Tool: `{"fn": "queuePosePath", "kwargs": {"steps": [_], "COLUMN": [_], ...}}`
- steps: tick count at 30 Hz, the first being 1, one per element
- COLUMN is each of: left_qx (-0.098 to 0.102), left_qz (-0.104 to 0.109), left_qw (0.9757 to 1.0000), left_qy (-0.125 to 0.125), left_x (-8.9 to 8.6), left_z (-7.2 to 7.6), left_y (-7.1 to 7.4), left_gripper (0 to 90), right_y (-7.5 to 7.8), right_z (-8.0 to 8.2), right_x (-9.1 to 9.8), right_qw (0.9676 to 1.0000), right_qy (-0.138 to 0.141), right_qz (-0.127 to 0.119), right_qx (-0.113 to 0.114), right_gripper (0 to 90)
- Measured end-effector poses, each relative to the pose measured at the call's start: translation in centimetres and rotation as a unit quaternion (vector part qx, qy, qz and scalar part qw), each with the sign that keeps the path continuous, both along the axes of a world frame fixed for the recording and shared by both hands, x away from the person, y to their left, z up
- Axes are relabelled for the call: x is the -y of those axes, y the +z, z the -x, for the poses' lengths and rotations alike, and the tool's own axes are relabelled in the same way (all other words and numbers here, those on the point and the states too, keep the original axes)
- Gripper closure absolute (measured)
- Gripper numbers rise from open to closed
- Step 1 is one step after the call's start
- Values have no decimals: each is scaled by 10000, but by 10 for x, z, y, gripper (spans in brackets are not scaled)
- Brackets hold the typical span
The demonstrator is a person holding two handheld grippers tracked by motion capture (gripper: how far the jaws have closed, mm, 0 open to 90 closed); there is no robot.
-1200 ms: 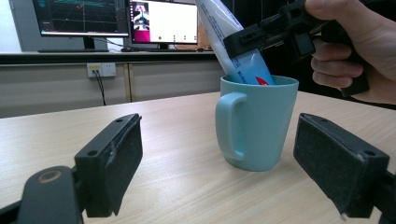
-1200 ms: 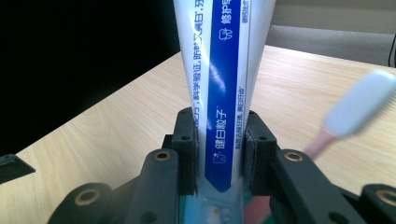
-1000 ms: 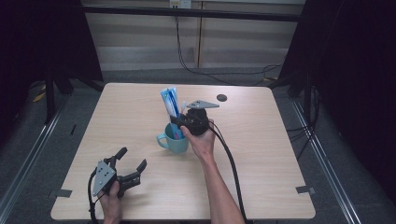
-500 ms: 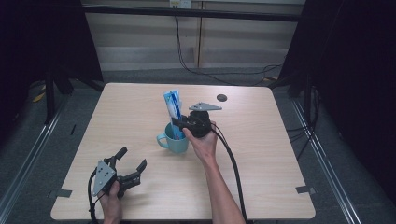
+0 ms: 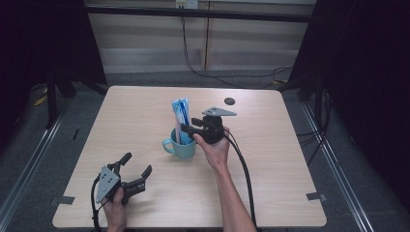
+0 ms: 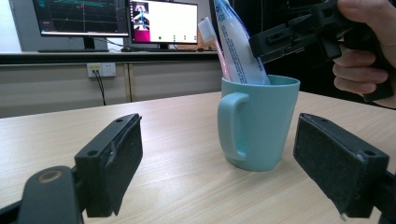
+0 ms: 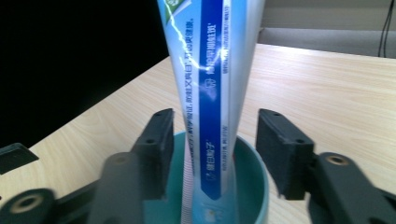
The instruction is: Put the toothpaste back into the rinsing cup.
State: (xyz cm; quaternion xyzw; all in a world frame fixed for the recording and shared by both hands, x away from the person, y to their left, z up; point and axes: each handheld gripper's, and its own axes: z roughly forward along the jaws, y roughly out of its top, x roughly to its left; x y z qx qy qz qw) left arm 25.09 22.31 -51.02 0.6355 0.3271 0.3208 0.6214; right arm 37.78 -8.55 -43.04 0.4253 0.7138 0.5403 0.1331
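Taking the mug [image 5: 183, 145] as the mark: down and to its left, the left gripper [image 5: 137, 174] rested low over the table [image 5: 290, 164], jaws spread and empty, seemingly waiting its turn. In the mug stood a toothbrush [image 6: 211, 39] and a toothpaste tube [image 7: 215, 88], leaning on the rim. Just right of the mug, the right gripper [image 5: 188, 127] straddled that tube; its jaws had just been opening, pads clear of it, likely letting it settle.
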Motion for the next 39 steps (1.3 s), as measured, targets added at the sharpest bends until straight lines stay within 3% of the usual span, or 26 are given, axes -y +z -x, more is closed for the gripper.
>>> {"fn": "queuePosePath", "kwargs": {"steps": [9, 17, 22, 31, 39], "left_qx": [-6, 2, 4, -4, -10], "left_qz": [15, 72, 64, 49, 56], "left_qw": [10000, 10000, 10000, 10000, 10000], "left_qy": [15, 13, 29, 21, 9], "left_x": [0, 1, 1, 1, 1], "left_z": [0, 0, 0, 0, 0], "left_y": [0, 0, 0, 0, 0], "left_gripper": [158, 158, 158, 158, 158], "right_y": [5, 7, 13, 9, 7], "right_z": [-1, 4, 9, 22, 38], "right_x": [4, 12, 16, 31, 52], "right_qw": [9999, 9999, 9998, 9997, 9983], "right_qy": [-49, -115, -158, -233, -523], "right_qz": [25, 30, 137, -3, 71], "right_qx": [-92, -105, 10, 95, 249], "right_gripper": [251, 209, 191, 156, 137]}}
